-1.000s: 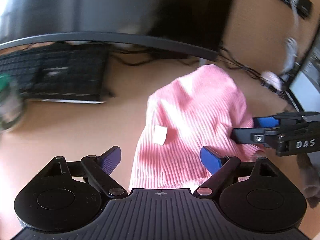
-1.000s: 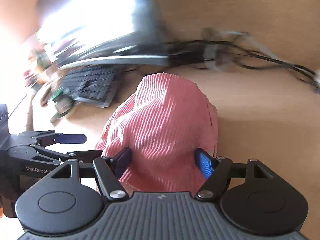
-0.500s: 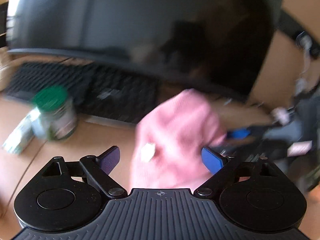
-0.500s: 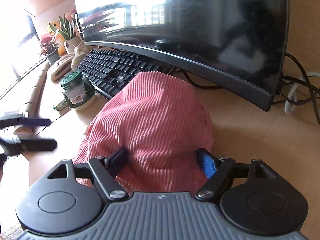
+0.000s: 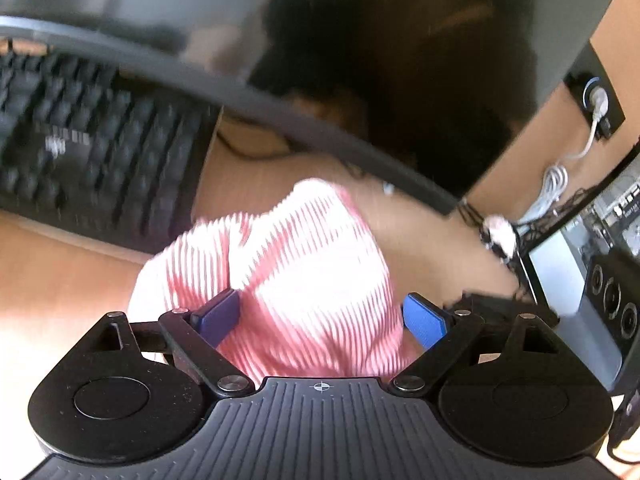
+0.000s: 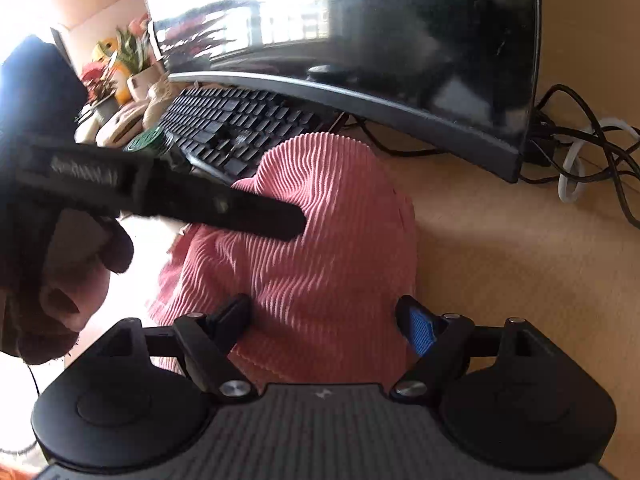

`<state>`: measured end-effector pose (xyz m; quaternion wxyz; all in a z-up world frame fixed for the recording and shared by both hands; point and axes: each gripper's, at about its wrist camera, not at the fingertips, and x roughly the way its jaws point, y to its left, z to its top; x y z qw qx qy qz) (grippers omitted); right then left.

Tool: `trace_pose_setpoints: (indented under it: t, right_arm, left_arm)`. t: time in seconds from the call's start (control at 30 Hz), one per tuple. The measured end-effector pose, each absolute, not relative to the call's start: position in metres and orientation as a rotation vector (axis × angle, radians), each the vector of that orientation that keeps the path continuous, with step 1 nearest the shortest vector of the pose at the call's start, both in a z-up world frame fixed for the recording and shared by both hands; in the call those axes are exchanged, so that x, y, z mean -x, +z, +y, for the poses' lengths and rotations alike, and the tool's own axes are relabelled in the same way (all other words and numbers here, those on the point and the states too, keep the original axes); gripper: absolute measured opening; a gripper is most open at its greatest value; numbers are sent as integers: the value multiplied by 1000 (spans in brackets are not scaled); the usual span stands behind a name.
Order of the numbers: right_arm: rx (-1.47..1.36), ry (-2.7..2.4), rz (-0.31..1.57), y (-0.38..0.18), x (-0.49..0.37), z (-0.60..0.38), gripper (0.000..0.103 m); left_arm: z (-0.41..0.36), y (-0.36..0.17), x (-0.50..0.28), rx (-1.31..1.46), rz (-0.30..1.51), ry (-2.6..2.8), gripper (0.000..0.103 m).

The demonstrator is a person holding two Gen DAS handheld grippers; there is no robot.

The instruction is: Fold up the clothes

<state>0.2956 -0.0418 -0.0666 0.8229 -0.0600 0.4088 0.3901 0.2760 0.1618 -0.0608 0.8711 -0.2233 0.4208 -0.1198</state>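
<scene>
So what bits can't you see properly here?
- Pink garment: near edge hidden behind each gripper body; kind of clothing unclear.
- Keyboard: blurred in left wrist view.
- Green-lidded jar: mostly hidden by left gripper in right wrist view.

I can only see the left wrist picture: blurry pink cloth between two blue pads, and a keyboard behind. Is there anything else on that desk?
Observer: Yes, a green-lidded jar stands beside the keyboard.
Operator: Anything beyond it?
Observer: Potted plants, off the monitor's end.
Operator: Where's the other tool?
Observer: The right gripper straddles the pink garment's near edge, jaws wide.
</scene>
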Motion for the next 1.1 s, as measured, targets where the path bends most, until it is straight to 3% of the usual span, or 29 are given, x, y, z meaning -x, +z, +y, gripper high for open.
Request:
trace_pose_setpoints:
  t: [0.17,0.23,0.3,0.67,0.97,1.1]
  right_arm:
    - [236,905,873,-64,-288,-40,82]
    - [256,889,853,-65,-290,-34,95]
    - [238,854,848,-68,-292,-26,99]
    - [98,623,751,-35,-233,-75,103]
    - [115,610,536,-23,-151,-108,103]
    - [166,584,484,-34,-115,-120,103]
  left_arm:
    - [147,-62,-248,442,894,-217,93]
    - [147,-58,-241,417,867,-158,93]
    - [148,-52,-236,381,838,-83,94]
    - [145,-26,-192,222,700,109,103]
    - [75,-11,-66,170,493,260,103]
    - [51,-27,-29,248,579,372,103]
